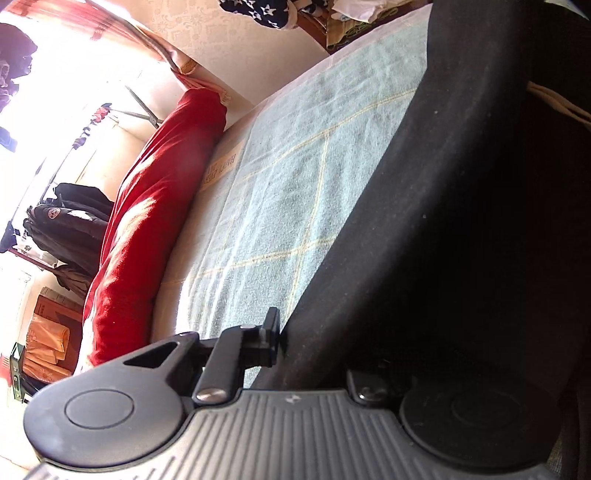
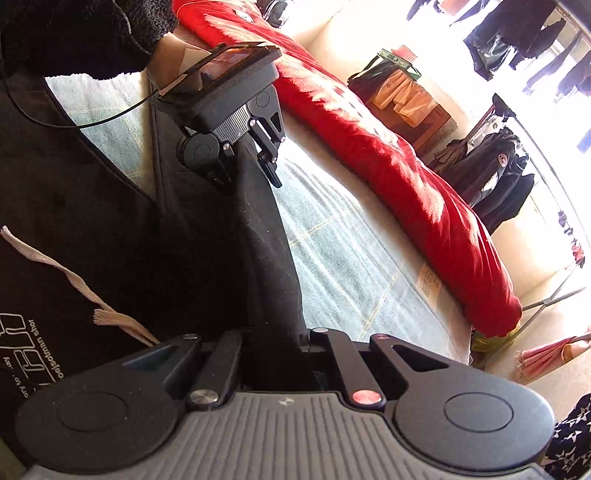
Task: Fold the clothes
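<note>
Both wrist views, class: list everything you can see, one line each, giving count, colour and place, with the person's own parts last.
Black fabric garment with white lettering: one, black, spread on the bed, an edge in both grippers.
Cream drawstring: one, off-white, on the garment.
Pale blue checked bed cover: one, blue with yellow lines, under the garment.
Red quilt roll: one, red, along the bed's far side.
Dark hanging jackets: several, black, on a rack by the window.
Navy star-print cloth: one, navy and white, beyond the bed.
Left gripper: black, shut on the garment.
Right gripper: black, shut on the garment.
Sleeve: black, above the left gripper.
</note>
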`<state>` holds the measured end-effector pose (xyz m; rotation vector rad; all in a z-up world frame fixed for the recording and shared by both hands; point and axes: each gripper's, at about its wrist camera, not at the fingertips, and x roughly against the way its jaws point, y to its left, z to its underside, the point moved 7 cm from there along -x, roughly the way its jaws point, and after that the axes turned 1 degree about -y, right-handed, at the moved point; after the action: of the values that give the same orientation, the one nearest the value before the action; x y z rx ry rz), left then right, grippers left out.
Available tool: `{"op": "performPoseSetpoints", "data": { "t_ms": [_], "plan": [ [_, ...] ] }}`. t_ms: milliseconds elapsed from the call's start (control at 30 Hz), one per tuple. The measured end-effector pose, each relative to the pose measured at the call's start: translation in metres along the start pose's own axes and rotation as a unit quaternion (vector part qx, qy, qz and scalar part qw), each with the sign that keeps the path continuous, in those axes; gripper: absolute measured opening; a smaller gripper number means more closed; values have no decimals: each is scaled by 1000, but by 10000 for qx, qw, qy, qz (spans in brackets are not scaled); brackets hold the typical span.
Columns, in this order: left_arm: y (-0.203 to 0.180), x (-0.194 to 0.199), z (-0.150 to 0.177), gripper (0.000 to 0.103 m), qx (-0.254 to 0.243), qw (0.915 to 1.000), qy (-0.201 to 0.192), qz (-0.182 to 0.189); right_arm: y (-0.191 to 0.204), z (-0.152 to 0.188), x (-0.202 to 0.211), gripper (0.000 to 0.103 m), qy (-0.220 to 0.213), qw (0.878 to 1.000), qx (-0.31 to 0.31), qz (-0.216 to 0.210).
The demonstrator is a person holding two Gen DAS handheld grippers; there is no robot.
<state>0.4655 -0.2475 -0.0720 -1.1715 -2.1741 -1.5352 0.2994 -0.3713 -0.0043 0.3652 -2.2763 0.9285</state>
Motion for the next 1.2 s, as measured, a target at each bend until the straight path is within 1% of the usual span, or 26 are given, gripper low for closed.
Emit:
{"op": "performPoseSetpoints", "data": {
  "t_ms": [100,233,467,567,667,867,933,1000,1067,1167,1200],
  "plan": [
    [3,11,-1,7,85,9997,-180,-123,6,2,3,7,131,9998,-164,62],
    [13,26,-7,7,144,9988,-374,-290,10,5,7,7,295,9986,-387,199],
    [20,90,-17,7,263,9946,-838,-556,3,18,18,7,388,9942,-847,534],
    [19,115,-20,7,325,9931,-1007,-510,2,24,25,7,361,9924,-1022,585],
    [10,131,-25,7,256,9934,-1068,-330,0,32,33,7,335,9900,-1217,627],
    [-22,152,-33,7,211,9935,-1053,375,-1,54,54,8,227,9841,-1670,557],
    [-35,155,-38,7,196,9919,-1032,711,0,62,61,8,264,9838,-1702,491],
    [-50,156,-43,7,112,9894,-1003,1040,1,70,66,8,332,9835,-1718,467],
    [-72,159,-48,7,-119,9858,-989,1353,1,80,70,8,374,9817,-1829,383],
    [-104,160,-57,7,-476,9769,-994,1830,5,93,70,8,434,9796,-1941,281],
    [-111,157,-59,7,-553,9744,-996,1939,6,98,68,8,471,9793,-1952,262]
  ]
}}
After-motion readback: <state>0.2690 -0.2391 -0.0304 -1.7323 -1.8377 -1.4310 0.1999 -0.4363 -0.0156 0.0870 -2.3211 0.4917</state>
